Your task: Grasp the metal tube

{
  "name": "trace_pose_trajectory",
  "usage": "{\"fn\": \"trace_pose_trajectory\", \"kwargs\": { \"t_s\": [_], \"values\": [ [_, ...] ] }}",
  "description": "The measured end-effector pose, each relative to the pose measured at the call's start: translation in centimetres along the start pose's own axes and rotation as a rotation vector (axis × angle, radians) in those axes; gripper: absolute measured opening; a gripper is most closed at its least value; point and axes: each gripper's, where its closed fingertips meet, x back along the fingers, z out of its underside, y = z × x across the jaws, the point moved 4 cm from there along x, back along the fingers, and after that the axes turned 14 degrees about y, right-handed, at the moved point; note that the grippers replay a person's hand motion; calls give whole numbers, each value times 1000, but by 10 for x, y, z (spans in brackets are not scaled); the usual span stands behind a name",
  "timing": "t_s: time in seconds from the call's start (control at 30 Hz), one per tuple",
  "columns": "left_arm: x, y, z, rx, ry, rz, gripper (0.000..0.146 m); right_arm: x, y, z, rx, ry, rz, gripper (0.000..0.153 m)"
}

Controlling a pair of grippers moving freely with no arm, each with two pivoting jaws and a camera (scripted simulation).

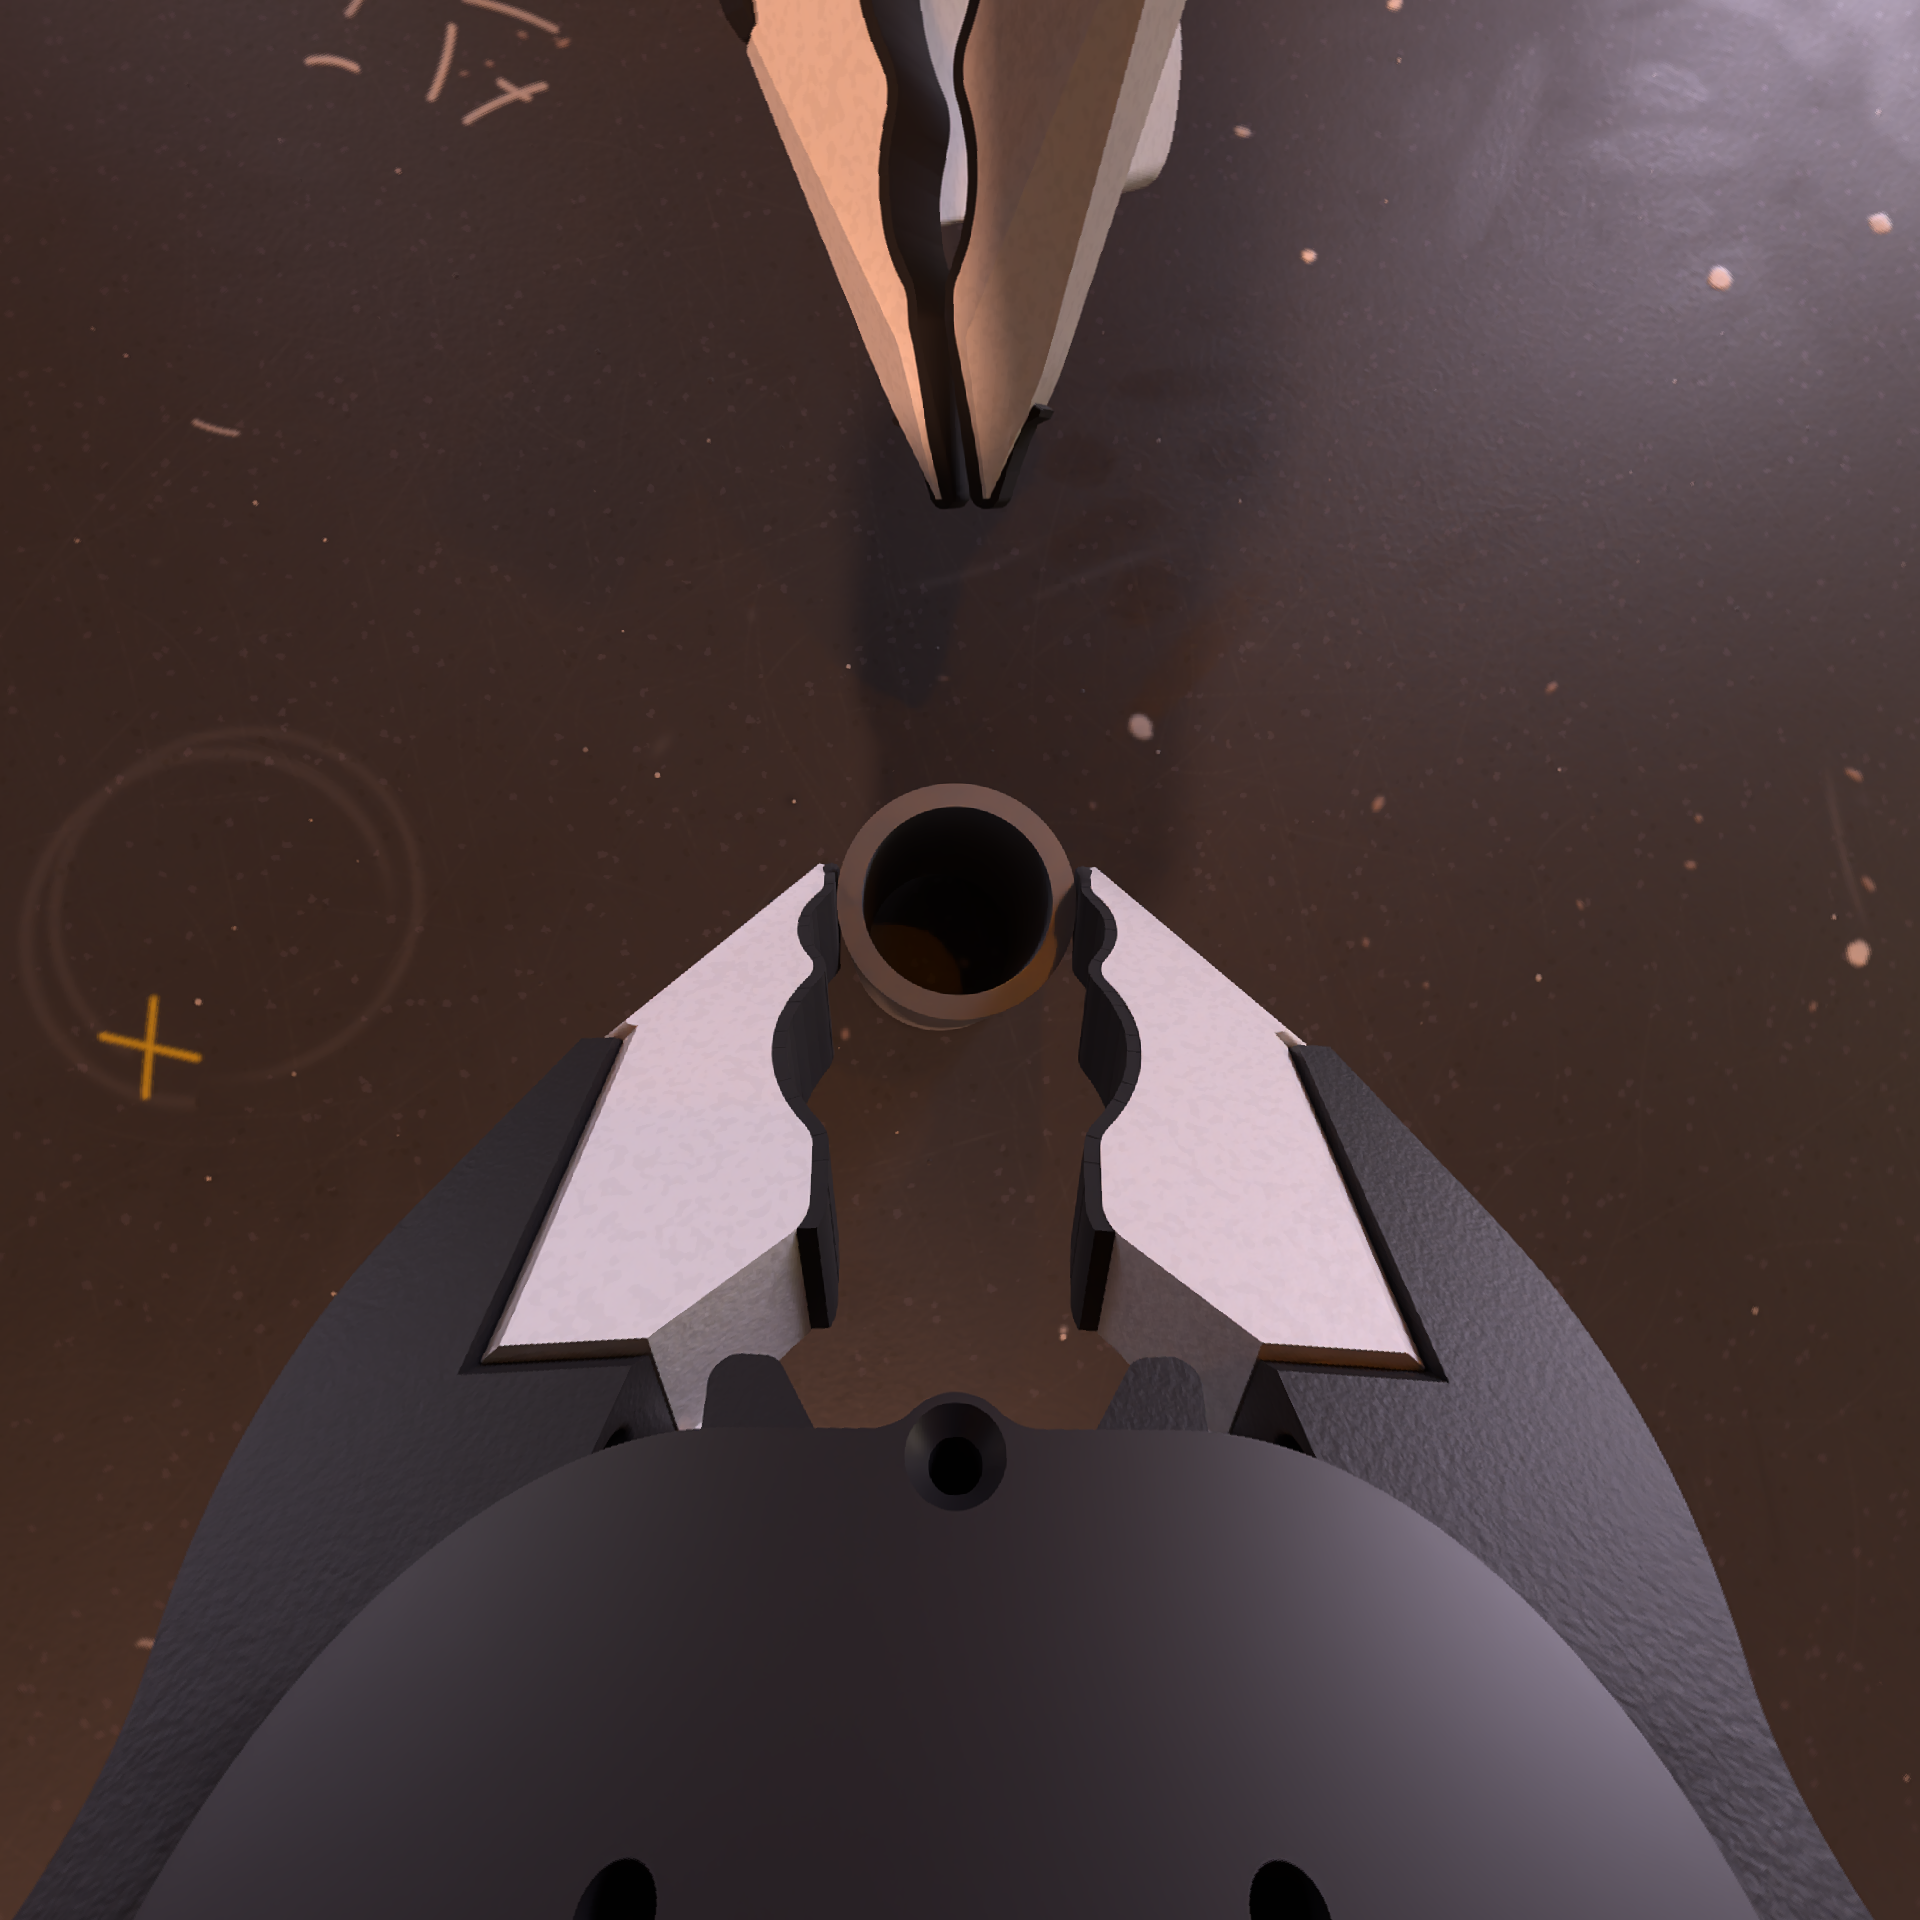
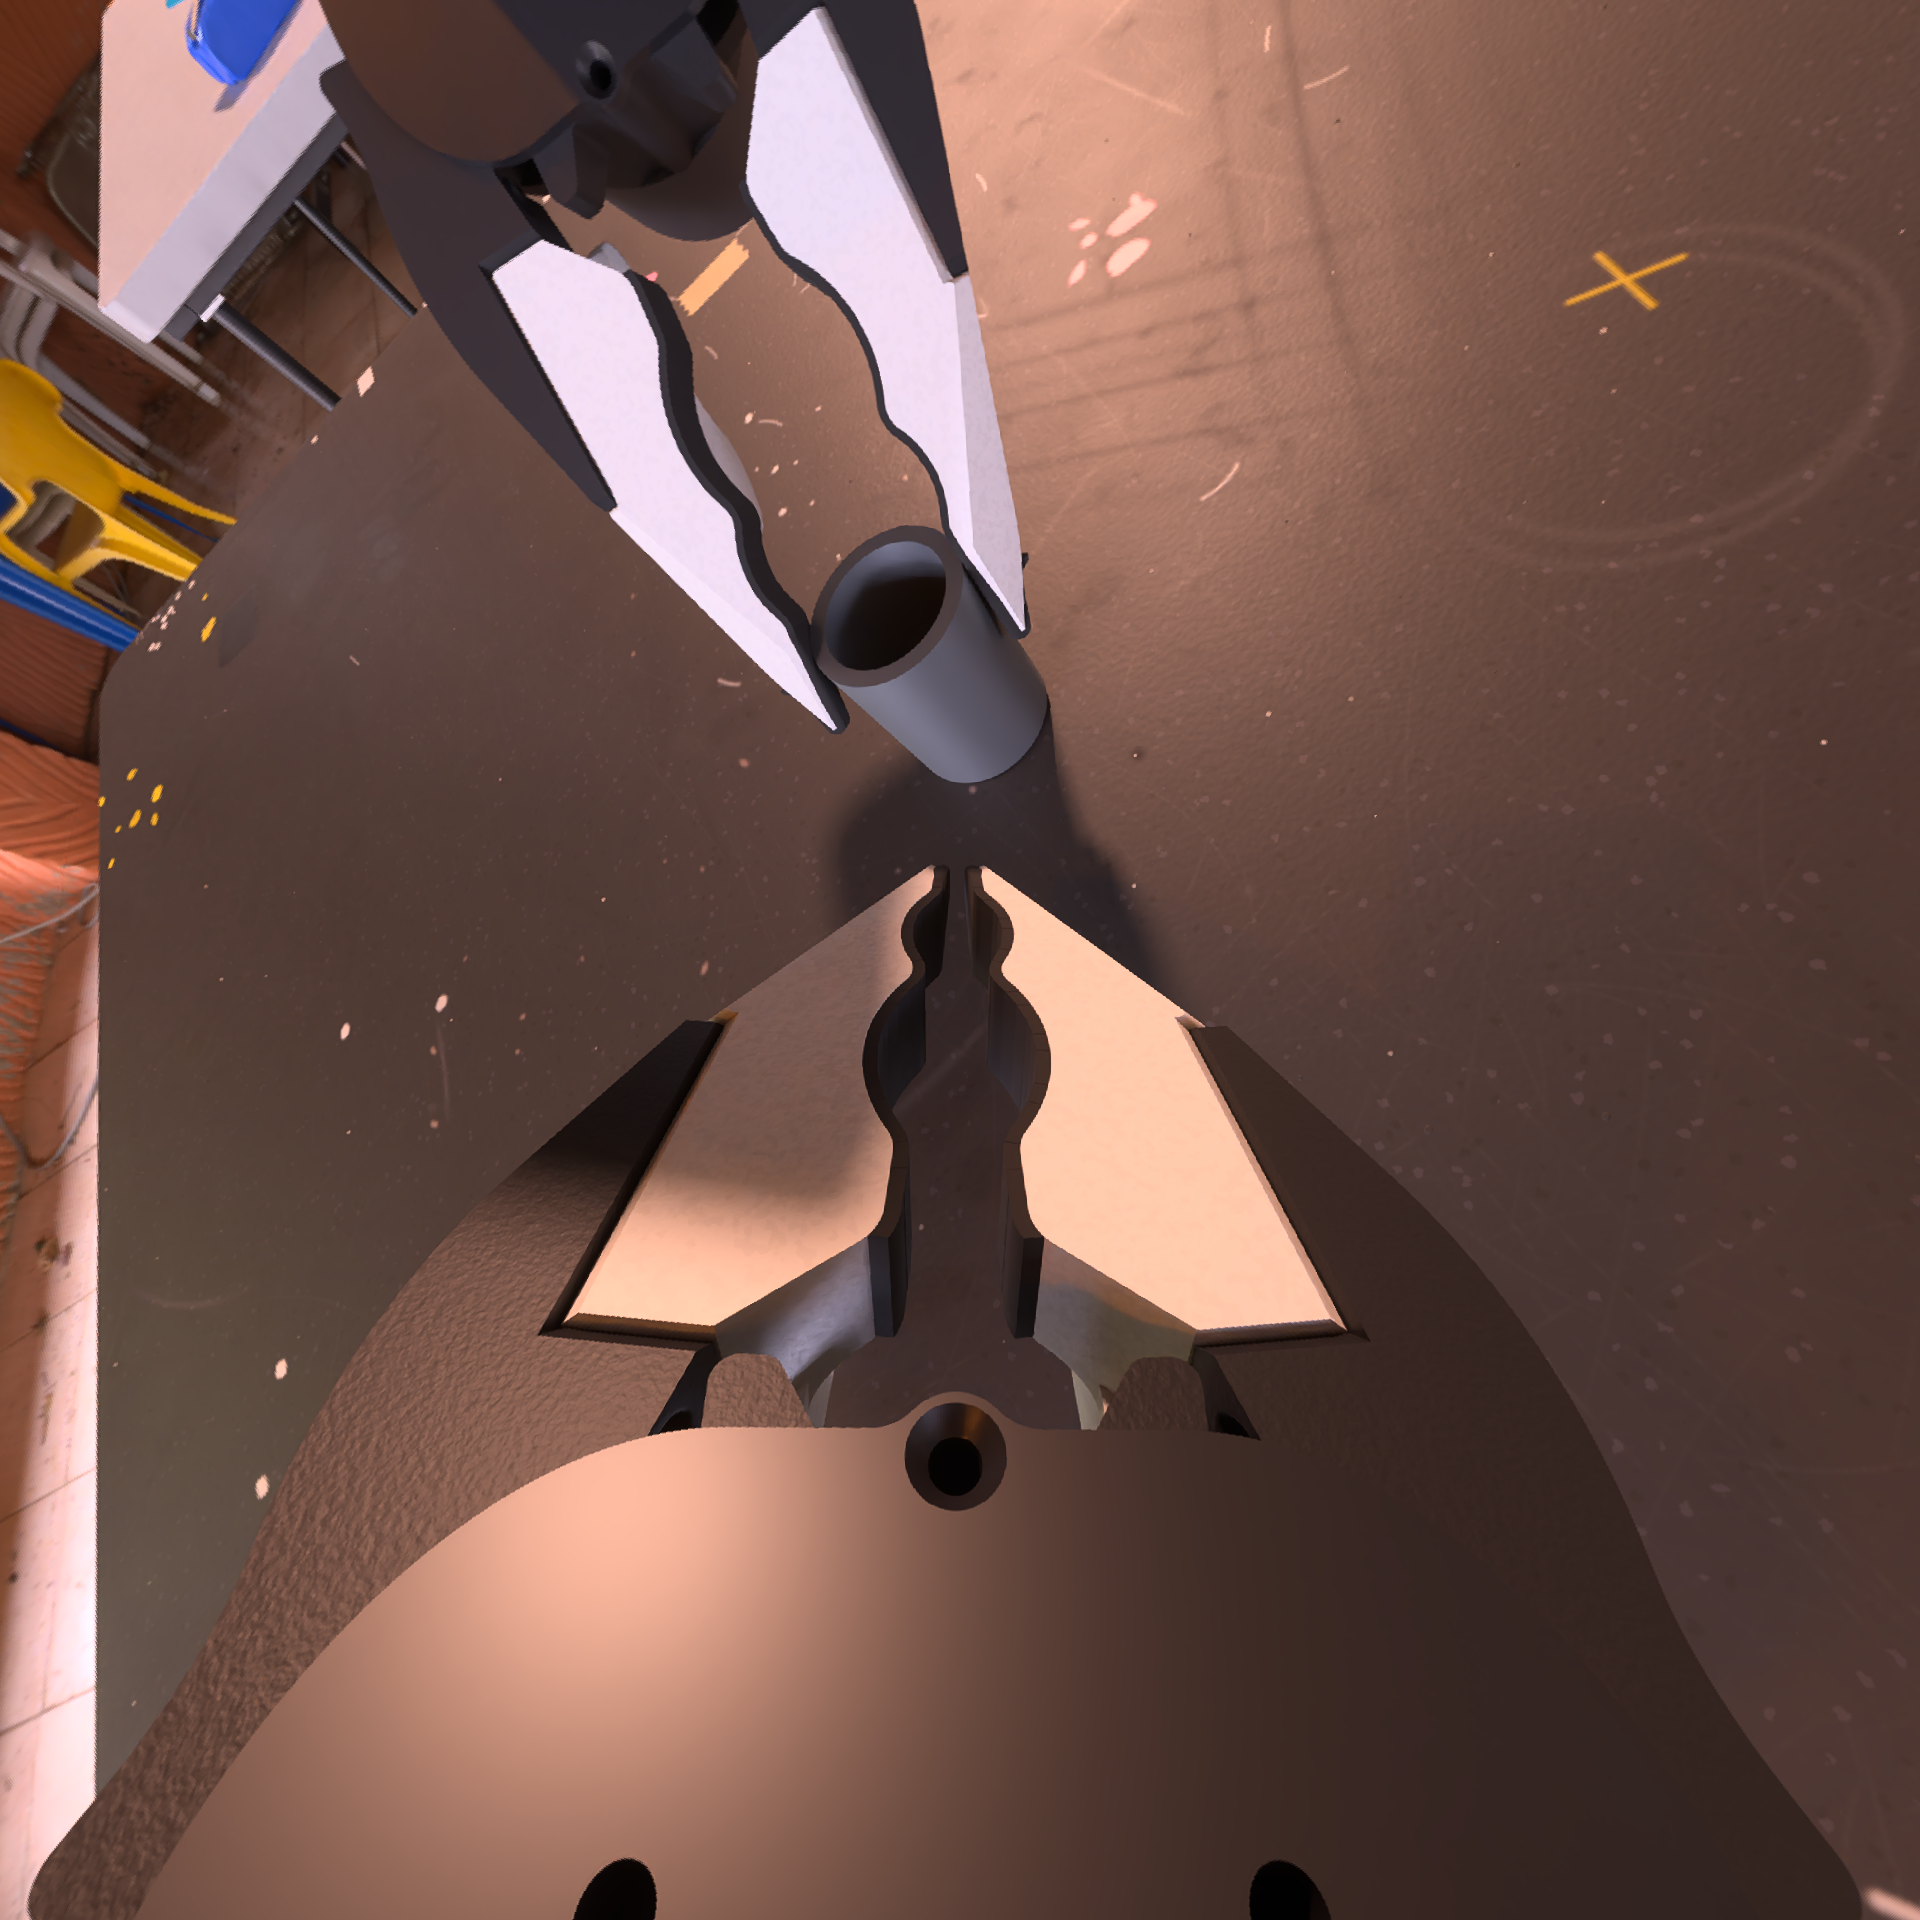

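The metal tube (image 1: 954, 904) is a short grey cylinder standing upright with its open end toward the left wrist camera. My left gripper (image 1: 956, 883) has its fingertips pressed against the tube's two sides. In the right wrist view the tube (image 2: 935, 665) sits between the left gripper's (image 2: 925, 670) white fingers. My right gripper (image 2: 958, 873) is shut and empty, with its tips a short way in front of the tube. It also shows in the left wrist view (image 1: 971, 499), beyond the tube. I cannot tell whether the tube's base touches the table.
The dark brown table top (image 1: 416, 623) is scratched and speckled, with a yellow cross mark (image 2: 1626, 278) inside a faint ring. The table's edge (image 2: 99, 1039) runs down the left of the right wrist view. Beyond it are a yellow chair (image 2: 73, 488) and a white table (image 2: 208, 177).
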Motion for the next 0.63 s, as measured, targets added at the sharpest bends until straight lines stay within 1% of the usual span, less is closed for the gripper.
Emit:
{"fn": "trace_pose_trajectory", "kwargs": {
  "t_s": [0.2,0.3,0.47,0.53,0.63],
  "values": [
    [-2,-7,-4,27,-30,-10,45,2,2,2,-7,27,-42,3],
    [-3,-9,-5,24,-43,-4,45,3,3,4,27,56,-58,3],
    [-4,-12,-7,31,-41,-10,45,5,3,4,79,91,-45,3],
    [-5,-13,-7,24,-52,-13,45,7,4,4,81,84,-58,3],
    [-5,-16,-7,19,-61,-10,45,11,7,1,65,23,-104,6]
  ]
}}
